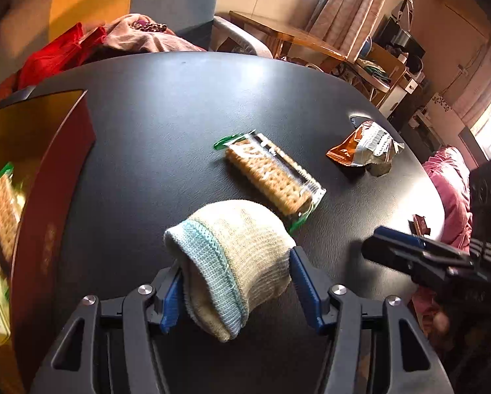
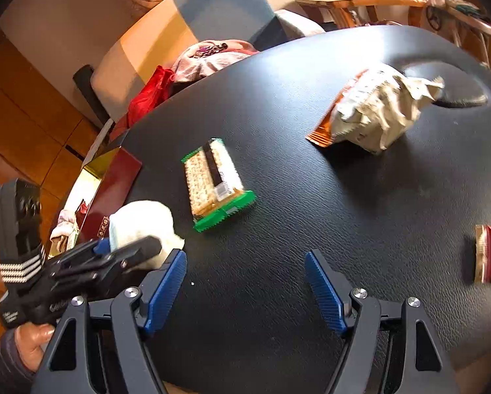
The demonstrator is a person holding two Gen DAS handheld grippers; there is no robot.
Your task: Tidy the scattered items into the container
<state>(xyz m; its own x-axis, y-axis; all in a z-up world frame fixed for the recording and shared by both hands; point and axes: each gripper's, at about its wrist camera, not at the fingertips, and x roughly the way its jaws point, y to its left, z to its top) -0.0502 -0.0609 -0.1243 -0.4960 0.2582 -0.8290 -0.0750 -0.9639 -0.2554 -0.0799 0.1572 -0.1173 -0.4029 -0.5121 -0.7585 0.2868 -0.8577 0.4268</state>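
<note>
Your left claw (image 1: pixel 234 282) has the rolled sock (image 1: pixel 235 262) between its blue pads; the pads sit against both sides of the roll, so you are gripping it, cuff end turned toward the camera. The sock hangs over the black worktop (image 1: pixel 166 124), just to the right of the red box (image 1: pixel 53 203), which is the container. Inside that box you can see cracker packs already lying, though they are blurred.

Taking the red box as your landmark: the green-edged cracker pack (image 1: pixel 273 177) lies flat on the worktop to its right, just beyond the sock. Farther from the box in the same direction sits the crumpled orange and silver snack bag (image 1: pixel 365 149), well apart from the crackers. A small red and gold packet (image 2: pixel 490 252) lies at the worktop edge farthest from the box.

Your right claw (image 2: pixel 245 279) hovers over bare worktop with its jaws spread wide and nothing between them, well to the right of the box.
</note>
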